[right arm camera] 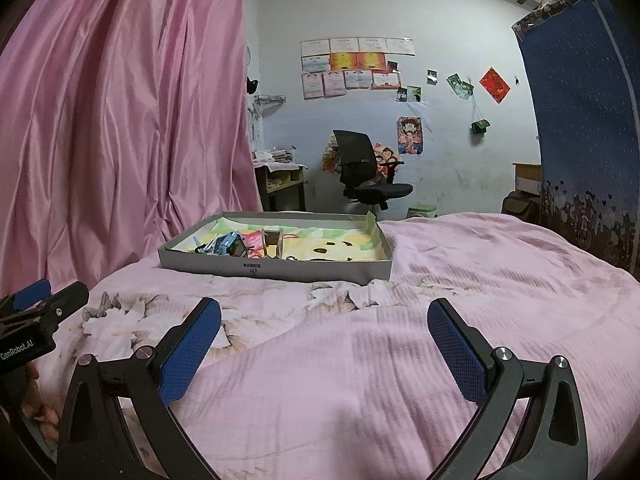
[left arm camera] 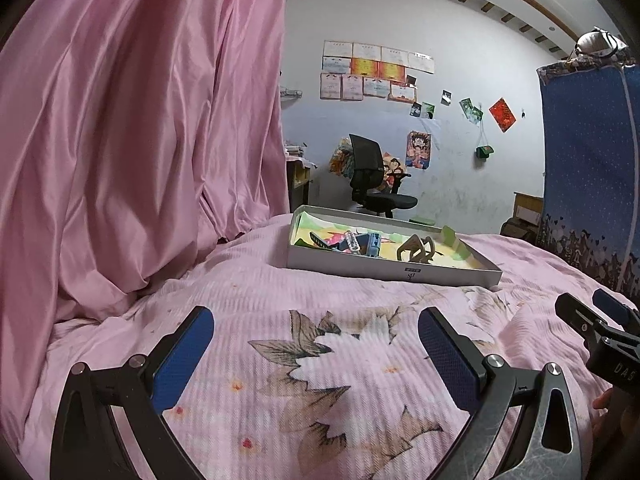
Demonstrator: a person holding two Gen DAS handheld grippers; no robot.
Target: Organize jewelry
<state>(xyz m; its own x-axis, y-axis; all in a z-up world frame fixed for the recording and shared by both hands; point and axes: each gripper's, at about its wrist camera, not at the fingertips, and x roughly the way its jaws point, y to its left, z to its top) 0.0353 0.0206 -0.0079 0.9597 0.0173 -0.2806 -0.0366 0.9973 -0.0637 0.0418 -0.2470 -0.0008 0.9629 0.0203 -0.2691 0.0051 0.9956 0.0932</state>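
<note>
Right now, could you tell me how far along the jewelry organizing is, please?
Barely begun. Several hair clips and accessories sit jumbled in the shallow grey cardboard tray on the pink floral bedspread. The left tongs and right tongs are open, holding nothing. All sorting remains.

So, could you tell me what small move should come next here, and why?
Probably bring the right gripper forward toward the shallow box on the bedspread. Both it and the left gripper are open and empty, well short of the box, and the hair clips lie jumbled at its left end, so nothing can be sorted until one gripper reaches them.
</note>
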